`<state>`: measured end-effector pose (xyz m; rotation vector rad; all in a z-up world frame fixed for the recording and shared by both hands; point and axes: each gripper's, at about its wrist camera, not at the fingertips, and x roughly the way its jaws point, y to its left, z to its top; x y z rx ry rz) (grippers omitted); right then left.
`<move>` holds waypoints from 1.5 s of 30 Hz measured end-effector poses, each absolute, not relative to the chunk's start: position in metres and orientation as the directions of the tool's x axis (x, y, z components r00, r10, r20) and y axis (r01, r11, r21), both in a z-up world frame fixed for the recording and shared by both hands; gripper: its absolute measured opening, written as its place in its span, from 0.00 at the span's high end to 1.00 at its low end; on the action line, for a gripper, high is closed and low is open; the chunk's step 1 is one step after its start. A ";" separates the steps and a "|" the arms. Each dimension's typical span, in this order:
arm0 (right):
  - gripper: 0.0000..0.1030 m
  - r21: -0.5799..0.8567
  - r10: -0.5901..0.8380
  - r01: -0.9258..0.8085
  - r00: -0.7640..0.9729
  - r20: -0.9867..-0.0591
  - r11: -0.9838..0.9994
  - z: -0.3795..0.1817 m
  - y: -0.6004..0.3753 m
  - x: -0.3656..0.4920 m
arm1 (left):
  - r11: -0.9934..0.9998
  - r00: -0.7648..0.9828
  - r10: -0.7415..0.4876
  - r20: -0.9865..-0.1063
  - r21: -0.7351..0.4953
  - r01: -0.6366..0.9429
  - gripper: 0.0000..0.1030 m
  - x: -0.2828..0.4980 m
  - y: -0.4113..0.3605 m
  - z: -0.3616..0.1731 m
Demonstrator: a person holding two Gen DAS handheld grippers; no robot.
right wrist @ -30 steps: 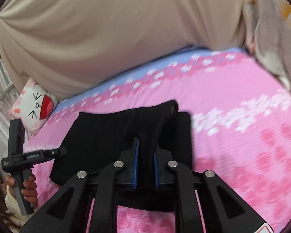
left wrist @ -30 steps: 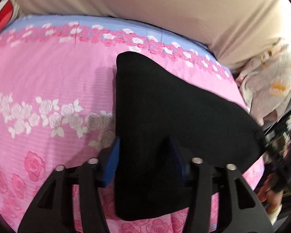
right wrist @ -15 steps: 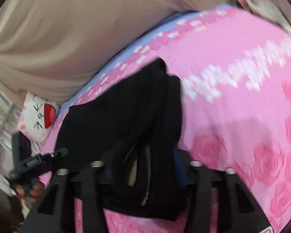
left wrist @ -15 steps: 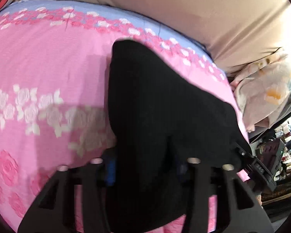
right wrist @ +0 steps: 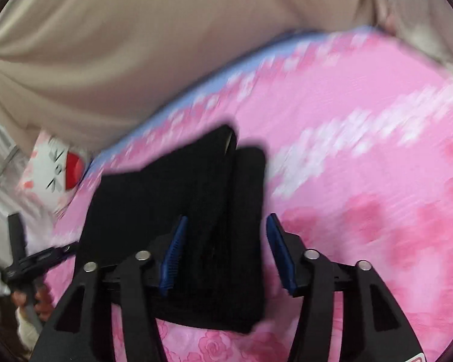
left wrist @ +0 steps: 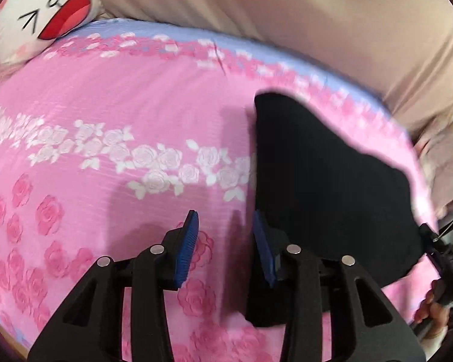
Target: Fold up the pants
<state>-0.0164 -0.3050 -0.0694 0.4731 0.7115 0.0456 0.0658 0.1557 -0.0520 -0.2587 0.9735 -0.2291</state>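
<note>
The black pants (left wrist: pixel 332 181) lie folded into a thick bundle on the pink rose-print bedsheet (left wrist: pixel 105 114). My left gripper (left wrist: pixel 225 215) hovers over bare sheet just left of the bundle; its jaws are opening and hold nothing, the right finger beside the pants' left edge. In the right wrist view the pants (right wrist: pixel 142 199) run away to the left. My right gripper (right wrist: pixel 228 217) straddles their near folded end, jaws opening, and the blue pads (right wrist: pixel 173 259) stand clear of the cloth.
A white cartoon-face pillow (left wrist: pixel 45 15) sits at the far left of the bed under a beige cover (left wrist: pixel 287 15). A floral quilt (left wrist: pixel 444 150) lies at the right. A hand on the other gripper's handle (right wrist: pixel 24 262) shows at the bed's edge.
Both grippers let go of the pants. The left one slid left off the bundle onto bare sheet. The right one went from shut to open and sank toward the bed as the fold dropped.
</note>
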 end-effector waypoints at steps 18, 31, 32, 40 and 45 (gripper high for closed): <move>0.96 0.364 0.237 0.057 0.665 -0.708 0.929 -0.090 -0.261 0.123 | 0.994 0.609 -0.091 -0.788 -0.031 0.108 0.09 0.175 0.020 -0.078; 0.83 0.163 0.063 0.063 0.740 -0.670 0.985 -0.048 -0.234 0.060 | 0.995 0.604 -0.044 -0.796 0.021 0.100 0.09 0.172 0.013 -0.078; 0.83 0.158 0.064 0.053 0.756 -0.652 0.986 -0.041 -0.232 0.053 | 0.995 0.604 -0.041 -0.796 0.024 0.100 0.09 0.171 0.014 -0.078; 0.82 0.202 0.092 0.067 0.721 -0.687 0.977 -0.059 -0.247 0.031 | 0.994 0.608 -0.021 -0.794 0.047 0.095 0.09 0.170 0.012 -0.078; 0.81 0.131 0.057 0.051 0.709 -0.703 0.990 -0.060 -0.239 0.024 | 0.994 0.608 -0.018 -0.794 0.048 0.093 0.09 0.170 0.011 -0.079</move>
